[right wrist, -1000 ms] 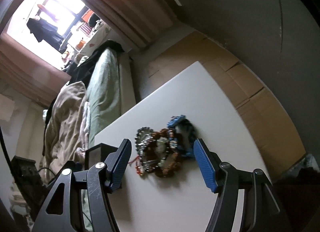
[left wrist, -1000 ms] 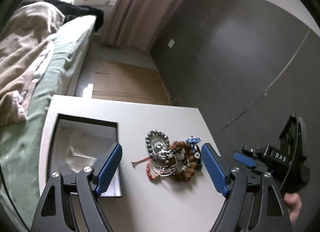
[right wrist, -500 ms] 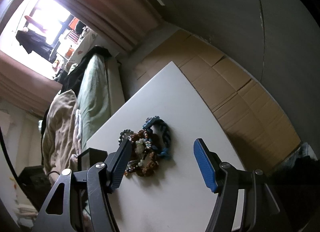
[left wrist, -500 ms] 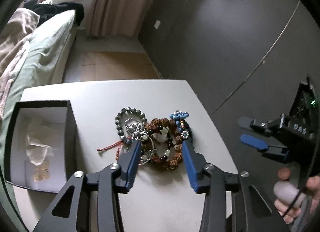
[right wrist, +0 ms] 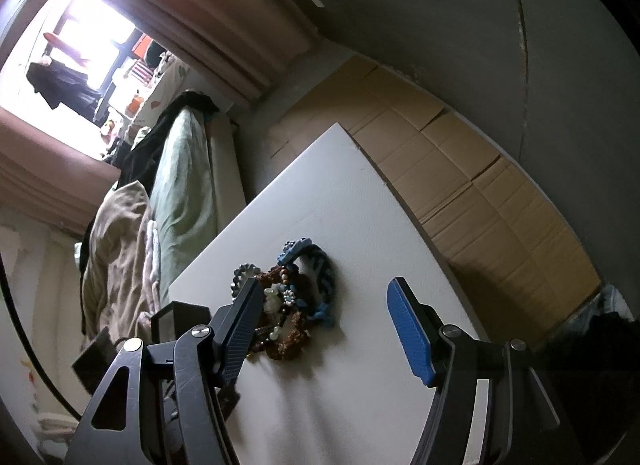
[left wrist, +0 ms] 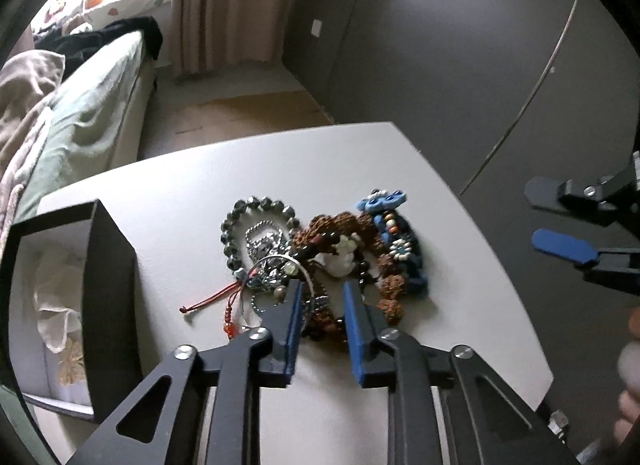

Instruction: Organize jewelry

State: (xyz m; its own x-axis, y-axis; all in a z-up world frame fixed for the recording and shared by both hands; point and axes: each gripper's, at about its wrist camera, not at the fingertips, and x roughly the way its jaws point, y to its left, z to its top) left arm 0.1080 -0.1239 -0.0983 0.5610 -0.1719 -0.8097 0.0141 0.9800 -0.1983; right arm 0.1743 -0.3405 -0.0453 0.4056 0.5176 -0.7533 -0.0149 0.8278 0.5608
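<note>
A tangled pile of bracelets lies on the white table [left wrist: 192,201]: a grey bead bracelet [left wrist: 240,221], a silver bangle [left wrist: 276,265], a brown bead bracelet [left wrist: 384,285] and a blue woven bracelet [left wrist: 400,233]. My left gripper [left wrist: 320,301] is low over the near side of the pile, its jaws narrowed around brown and dark beads with a gap left. My right gripper [right wrist: 328,317] is open, raised to the right of the pile [right wrist: 288,305]; it also shows at the right edge of the left wrist view [left wrist: 560,221].
An open black box [left wrist: 68,305] with white lining and tissue stands at the table's left. A bed [left wrist: 80,113] with a green sheet lies beyond it. Cardboard covers the floor [right wrist: 460,169] by the dark wall. The table's right edge [left wrist: 500,273] is near the pile.
My left gripper came down onto the pile and its jaws narrowed from wide open. My right gripper pulled back and up, staying open.
</note>
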